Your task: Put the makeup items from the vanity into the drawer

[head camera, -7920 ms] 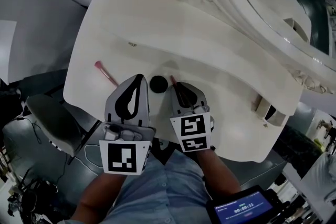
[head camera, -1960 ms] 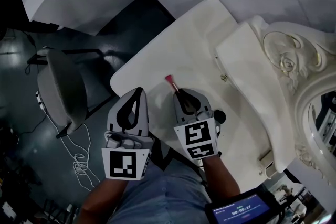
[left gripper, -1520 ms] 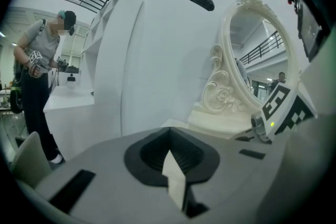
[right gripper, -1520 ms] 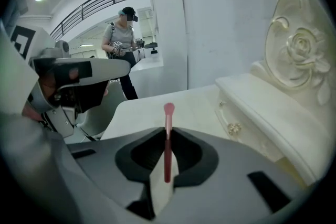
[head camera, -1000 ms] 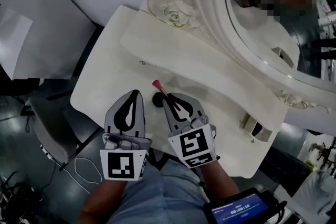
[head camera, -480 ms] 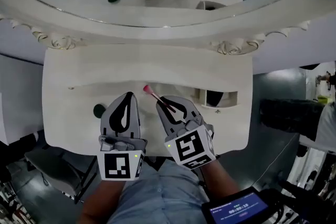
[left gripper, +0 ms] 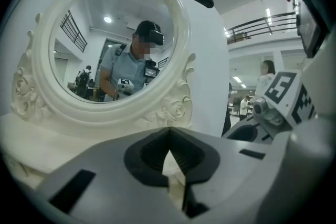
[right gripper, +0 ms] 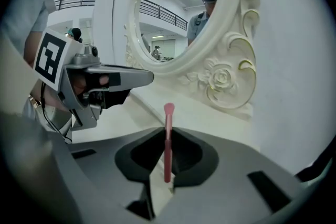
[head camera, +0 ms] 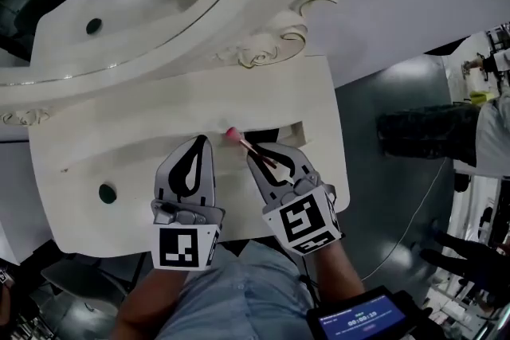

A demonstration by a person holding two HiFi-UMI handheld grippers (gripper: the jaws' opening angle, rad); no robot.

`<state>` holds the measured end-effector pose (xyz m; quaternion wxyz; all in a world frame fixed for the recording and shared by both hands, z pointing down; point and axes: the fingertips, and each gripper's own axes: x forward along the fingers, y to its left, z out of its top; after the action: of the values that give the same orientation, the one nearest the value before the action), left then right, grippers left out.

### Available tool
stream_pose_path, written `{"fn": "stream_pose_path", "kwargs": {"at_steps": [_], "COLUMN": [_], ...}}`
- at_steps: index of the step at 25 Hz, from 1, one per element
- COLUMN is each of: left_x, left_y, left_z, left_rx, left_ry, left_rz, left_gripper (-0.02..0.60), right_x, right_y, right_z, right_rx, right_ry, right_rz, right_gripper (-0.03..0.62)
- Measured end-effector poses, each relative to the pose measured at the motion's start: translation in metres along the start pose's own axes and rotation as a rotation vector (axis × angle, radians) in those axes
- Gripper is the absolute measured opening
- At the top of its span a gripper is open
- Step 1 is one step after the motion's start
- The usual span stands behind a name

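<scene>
My right gripper [head camera: 255, 157] is shut on a slim pink makeup brush [head camera: 236, 137], whose handle is pinched between the jaws [right gripper: 168, 119]. Its pink head points toward the dark drawer opening [head camera: 275, 136] in the vanity's raised back shelf. My left gripper [head camera: 198, 143] hovers beside it over the white vanity top [head camera: 127, 163], shut with nothing in it; its tips meet in the left gripper view [left gripper: 168, 148]. A dark round makeup item [head camera: 107, 192] lies on the vanity top far to the left, apart from both grippers.
An ornate white oval mirror [head camera: 263, 52] rises behind the shelf and reflects both grippers. The vanity's right edge [head camera: 339, 139] is close to the right gripper, with dark floor beyond. A person's legs [head camera: 430, 131] stand at the right. A timer screen [head camera: 366, 318] sits low.
Both grippers have swept to the right along the vanity with the brush still held. The drawer opening now lies just past the brush head, and the dark round item is left farther behind.
</scene>
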<state>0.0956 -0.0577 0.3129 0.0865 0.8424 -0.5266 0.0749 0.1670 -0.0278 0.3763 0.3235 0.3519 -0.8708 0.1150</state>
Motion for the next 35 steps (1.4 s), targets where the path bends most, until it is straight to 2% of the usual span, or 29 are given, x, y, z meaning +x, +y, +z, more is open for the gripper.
{"fn": "stream_pose_path", "kwargs": {"at_steps": [6, 13, 16, 19, 20, 22, 24, 28, 35], "left_x": [0.024, 0.037, 0.043, 0.047, 0.047, 0.047, 0.048, 0.045, 0.027], "left_y": [-0.025, -0.034, -0.032, -0.029, -0.027, -0.026, -0.025, -0.025, -0.009], "left_z": [-0.009, -0.018, -0.022, -0.025, -0.026, -0.028, -0.029, -0.028, -0.014], "left_rx": [0.0, -0.01, -0.015, -0.045, -0.049, -0.089, -0.111, -0.023, -0.014], "left_ry": [0.022, 0.047, 0.057, 0.071, 0.073, 0.085, 0.088, 0.067, 0.031], "left_rz": [-0.033, -0.026, -0.012, 0.009, 0.013, 0.029, 0.039, 0.013, 0.062], "left_gripper": [0.0, 0.0, 0.0, 0.0, 0.0, 0.0, 0.0, 0.0, 0.0], "right_x": [-0.014, -0.01, -0.005, 0.001, 0.003, 0.004, 0.004, 0.005, 0.009], "right_y": [-0.03, -0.032, -0.031, -0.036, -0.038, -0.041, -0.041, -0.037, -0.023], "right_z": [-0.038, -0.06, -0.066, -0.069, -0.068, -0.065, -0.063, -0.062, -0.04], "right_rx": [0.01, -0.151, -0.193, -0.201, -0.187, -0.166, -0.175, -0.176, -0.189], "right_ry": [0.062, 0.158, 0.182, 0.193, 0.188, 0.176, 0.17, 0.164, 0.116], "right_rz": [-0.011, 0.077, 0.123, 0.121, 0.114, 0.108, 0.103, 0.105, 0.115], "right_gripper": [0.04, 0.04, 0.04, 0.042, 0.046, 0.132, 0.132, 0.13, 0.126]}}
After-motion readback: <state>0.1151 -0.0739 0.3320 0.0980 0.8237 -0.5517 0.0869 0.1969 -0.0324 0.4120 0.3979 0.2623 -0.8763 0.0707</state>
